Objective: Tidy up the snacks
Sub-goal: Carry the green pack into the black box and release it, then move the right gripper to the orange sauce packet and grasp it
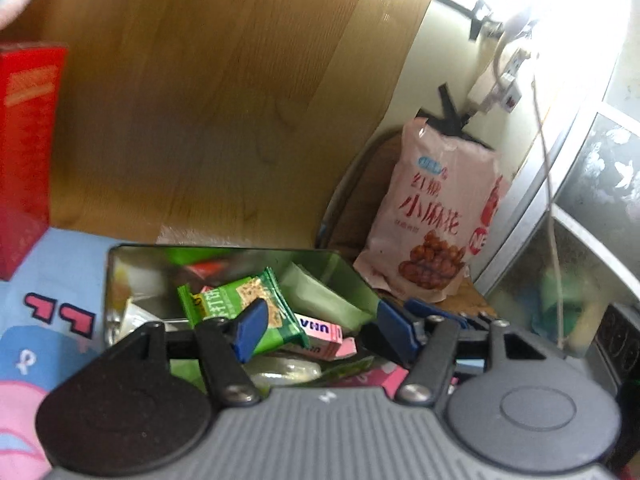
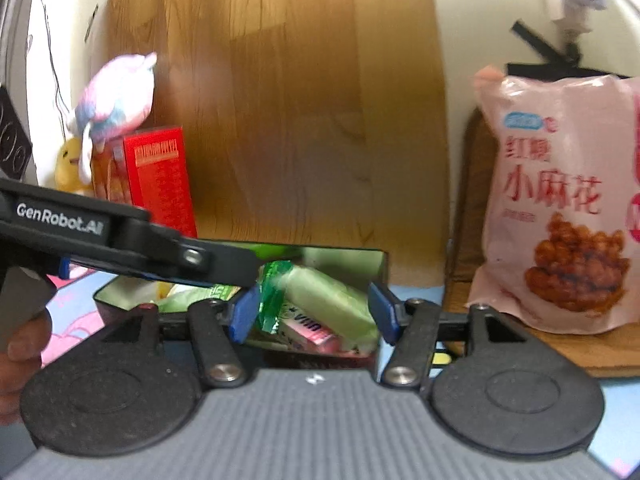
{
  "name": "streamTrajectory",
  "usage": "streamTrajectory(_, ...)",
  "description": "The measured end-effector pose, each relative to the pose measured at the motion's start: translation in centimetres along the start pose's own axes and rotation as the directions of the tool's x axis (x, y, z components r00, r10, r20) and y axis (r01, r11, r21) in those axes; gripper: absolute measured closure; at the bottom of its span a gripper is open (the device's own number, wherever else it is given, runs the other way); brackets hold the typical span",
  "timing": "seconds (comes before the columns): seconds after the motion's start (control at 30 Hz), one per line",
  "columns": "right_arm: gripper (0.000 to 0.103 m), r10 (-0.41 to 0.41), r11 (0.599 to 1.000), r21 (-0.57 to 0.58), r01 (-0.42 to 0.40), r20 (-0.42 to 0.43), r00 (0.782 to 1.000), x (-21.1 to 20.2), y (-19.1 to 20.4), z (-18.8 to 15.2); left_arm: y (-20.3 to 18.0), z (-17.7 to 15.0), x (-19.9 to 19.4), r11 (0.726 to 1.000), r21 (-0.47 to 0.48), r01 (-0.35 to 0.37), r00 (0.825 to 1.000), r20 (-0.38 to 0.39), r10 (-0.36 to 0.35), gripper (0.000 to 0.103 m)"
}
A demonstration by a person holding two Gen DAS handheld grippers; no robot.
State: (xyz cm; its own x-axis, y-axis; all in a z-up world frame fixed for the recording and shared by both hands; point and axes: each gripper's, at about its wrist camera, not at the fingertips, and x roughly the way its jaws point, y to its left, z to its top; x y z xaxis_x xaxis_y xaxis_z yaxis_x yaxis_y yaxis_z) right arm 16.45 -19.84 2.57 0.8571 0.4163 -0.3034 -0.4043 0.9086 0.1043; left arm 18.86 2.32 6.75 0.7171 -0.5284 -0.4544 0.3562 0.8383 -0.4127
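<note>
While spread wide with blue pads holding nothing, left gripper and right gripper both poised over one open metal tin. Inside the tin, jumbled: one green cracker packet with white lettering, one pale green wrapped snack, one pink box. Right of the tin, one tall pink snack bag picturing brown twists. Left of the tin, one upright red box, with one pastel plush toy on it.
</note>
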Motion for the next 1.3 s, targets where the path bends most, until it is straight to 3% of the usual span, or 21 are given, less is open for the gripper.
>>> streamTrajectory(0.17, 0.041, 0.021, 0.995, 0.095, -0.019, -0.019, 1.000, -2.8, -0.9, -1.6, -0.7, -2.5, -3.8, 0.999, -0.010, 0.053, 0.999, 0.005, -0.053, 0.041)
streamTrajectory(0.33, 0.041, 0.066, 0.977, 0.211, -0.040, -0.119, 0.991, -4.3, -1.3, -5.2, -1.1, -7.1, -3.9, 0.997, -0.053, 0.063, 0.993, -0.100, -0.068, 0.041)
streamTrajectory(0.43, 0.056, 0.100, 0.955, 0.296, -0.036, -0.206, 0.973, -3.4, -1.3, -7.1, -0.8, -9.6, -2.4, 0.993, -0.111, 0.042, 0.978, -0.197, -0.063, 0.046)
streamTrajectory(0.47, 0.062, 0.097, 0.949, 0.312, -0.033, -0.191, 0.977, -3.6, -1.2, -7.3, -0.7, -10.2, -2.0, 0.992, -0.122, 0.024, 0.973, -0.226, -0.052, 0.053)
streamTrajectory(0.5, 0.074, 0.115, 0.942, 0.333, -0.040, -0.207, 0.972, -3.5, -1.1, -7.3, -0.7, -10.7, -2.4, 0.994, -0.111, 0.014, 0.979, -0.202, -0.036, 0.058)
streamTrajectory(0.57, 0.085, 0.215, 0.890, 0.445, -0.101, -0.214, 0.953, -3.4, -1.1, -7.7, -0.9, -11.1, -3.4, 0.995, -0.099, -0.019, 0.979, -0.204, -0.001, 0.060)
streamTrajectory(0.67, 0.084, 0.234, 0.893, 0.433, -0.126, -0.207, 0.950, -4.6, 0.9, -8.7, -0.1, -12.0, -5.5, 0.993, -0.113, -0.027, 0.979, -0.203, 0.003, 0.060)
streamTrajectory(0.8, 0.084, 0.315, 0.869, 0.455, -0.197, -0.200, 0.928, -6.7, 4.2, -10.1, 1.3, -13.4, -9.3, 0.992, -0.108, -0.061, 0.985, -0.165, 0.042, 0.056)
streamTrajectory(0.87, 0.084, 0.370, 0.863, 0.439, -0.250, -0.211, 0.905, -8.1, 6.3, -10.7, 2.4, -14.2, -11.1, 0.991, -0.117, -0.064, 0.988, -0.150, 0.046, 0.055)
streamTrajectory(1.0, 0.082, 0.490, 0.847, 0.359, -0.392, -0.238, 0.839, -10.1, 10.8, -11.7, 4.4, -15.4, -14.4, 0.985, -0.164, -0.045, 0.992, -0.123, 0.025, 0.051)
streamTrajectory(1.07, 0.082, 0.494, 0.854, 0.318, -0.411, -0.249, 0.833, -10.6, 11.7, -11.5, 5.2, -15.8, -16.2, 0.978, -0.196, -0.071, 0.994, -0.098, 0.052, 0.046)
streamTrajectory(1.17, 0.082, 0.484, 0.848, 0.364, -0.385, -0.237, 0.842, -10.5, 10.4, -11.0, 6.4, -16.2, -18.4, 0.962, -0.267, -0.048, 0.997, -0.067, 0.031, 0.046)
streamTrajectory(1.3, 0.082, 0.484, 0.789, 0.527, -0.316, -0.215, 0.848, -10.1, 7.3, -11.7, 6.4, -16.9, -19.6, 0.948, -0.317, 0.025, 0.997, -0.059, -0.046, 0.046)
